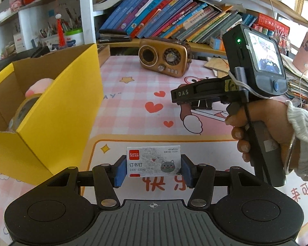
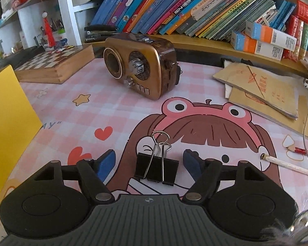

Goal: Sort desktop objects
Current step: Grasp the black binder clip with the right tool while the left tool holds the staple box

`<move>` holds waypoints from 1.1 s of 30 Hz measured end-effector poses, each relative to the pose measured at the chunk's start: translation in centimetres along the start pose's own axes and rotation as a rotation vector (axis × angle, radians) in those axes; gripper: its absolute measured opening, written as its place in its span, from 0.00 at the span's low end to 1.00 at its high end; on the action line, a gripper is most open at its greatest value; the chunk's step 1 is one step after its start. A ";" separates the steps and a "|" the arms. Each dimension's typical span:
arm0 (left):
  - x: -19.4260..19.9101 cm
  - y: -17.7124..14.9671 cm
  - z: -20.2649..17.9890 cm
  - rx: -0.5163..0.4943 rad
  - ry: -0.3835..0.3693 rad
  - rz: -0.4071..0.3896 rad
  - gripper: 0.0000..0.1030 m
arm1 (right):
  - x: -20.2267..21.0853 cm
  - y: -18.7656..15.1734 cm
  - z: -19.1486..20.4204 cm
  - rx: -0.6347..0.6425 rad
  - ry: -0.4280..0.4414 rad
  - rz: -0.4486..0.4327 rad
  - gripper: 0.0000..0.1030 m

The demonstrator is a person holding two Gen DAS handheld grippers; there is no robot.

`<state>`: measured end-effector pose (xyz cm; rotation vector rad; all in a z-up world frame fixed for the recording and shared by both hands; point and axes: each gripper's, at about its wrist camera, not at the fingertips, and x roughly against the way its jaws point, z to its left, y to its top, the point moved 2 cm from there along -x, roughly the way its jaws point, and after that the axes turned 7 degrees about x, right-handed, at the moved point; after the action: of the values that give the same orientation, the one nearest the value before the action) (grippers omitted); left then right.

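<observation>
Pink cartoon tabletop [image 2: 117, 110], books shelved along its back edge.
Left hand-held gripper [image 1: 154, 169] clamps a staple box [image 1: 154, 161]; right hand-held gripper [image 2: 149, 164] stands apart around a mid-tabletop binder clip [image 2: 156, 169].

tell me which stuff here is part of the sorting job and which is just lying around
In the job:
- staple box, clamped in the left gripper
- binder clip, on the mat between the right gripper pads, not yet pinched
- yellow box, already holding a tape roll

Lying about:
- radio
- chessboard
- shelf books
- paper stack
- red pencil
</observation>
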<state>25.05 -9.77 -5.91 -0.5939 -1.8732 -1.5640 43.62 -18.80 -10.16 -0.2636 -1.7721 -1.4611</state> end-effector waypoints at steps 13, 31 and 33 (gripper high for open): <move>0.9 -0.3 0.4 0.017 0.010 -0.010 0.52 | 0.7 -0.9 -0.3 0.000 -0.107 -0.004 0.54; 2.1 -0.4 -0.2 0.020 -0.011 -0.050 0.52 | 4.3 -1.5 -1.7 0.003 -0.068 -0.039 0.36; 2.4 -0.4 -0.4 0.025 -0.018 -0.058 0.52 | 5.6 -1.8 -1.9 0.004 -0.050 -0.047 0.36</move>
<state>23.14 -10.31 -4.41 -0.5484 -1.9364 -1.5749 39.68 -22.82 -7.61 -0.2602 -1.8320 -1.4951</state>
